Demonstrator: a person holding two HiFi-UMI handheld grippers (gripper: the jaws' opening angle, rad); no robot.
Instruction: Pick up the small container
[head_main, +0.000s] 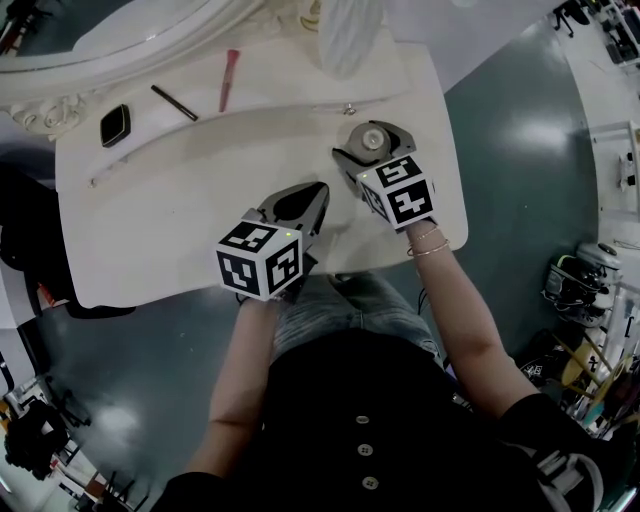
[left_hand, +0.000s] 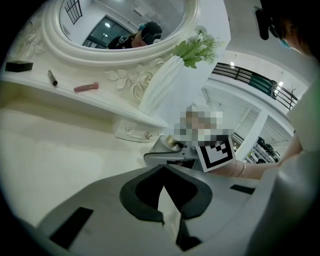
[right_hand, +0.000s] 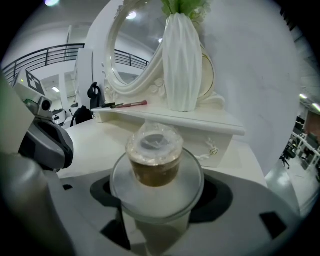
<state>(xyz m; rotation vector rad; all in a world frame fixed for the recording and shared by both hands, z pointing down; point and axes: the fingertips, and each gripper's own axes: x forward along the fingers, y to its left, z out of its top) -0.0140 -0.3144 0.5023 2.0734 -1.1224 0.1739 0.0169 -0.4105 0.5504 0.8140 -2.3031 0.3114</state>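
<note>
The small container (head_main: 366, 138) is a round jar with a clear lid and gold-brown contents (right_hand: 154, 150), resting on a wider frosted disc. My right gripper (head_main: 375, 150) is shut on it, a jaw on each side (right_hand: 160, 196), over the white table (head_main: 180, 230) near the raised shelf. I cannot tell whether the jar touches the tabletop. My left gripper (head_main: 320, 190) is just left of it, shut with its tips together and nothing in them (left_hand: 163, 170). The left gripper view shows the right gripper (left_hand: 165, 156) with the jar's gold top (left_hand: 172, 142) straight ahead.
A white ribbed vase (head_main: 350, 35) (right_hand: 182, 65) stands on the shelf right behind the jar, against an ornate oval mirror (left_hand: 125, 30). A pink tube (head_main: 229, 80), a black pencil (head_main: 174, 103) and a black compact (head_main: 115, 125) lie further left. The table's right edge (head_main: 455, 170) is close.
</note>
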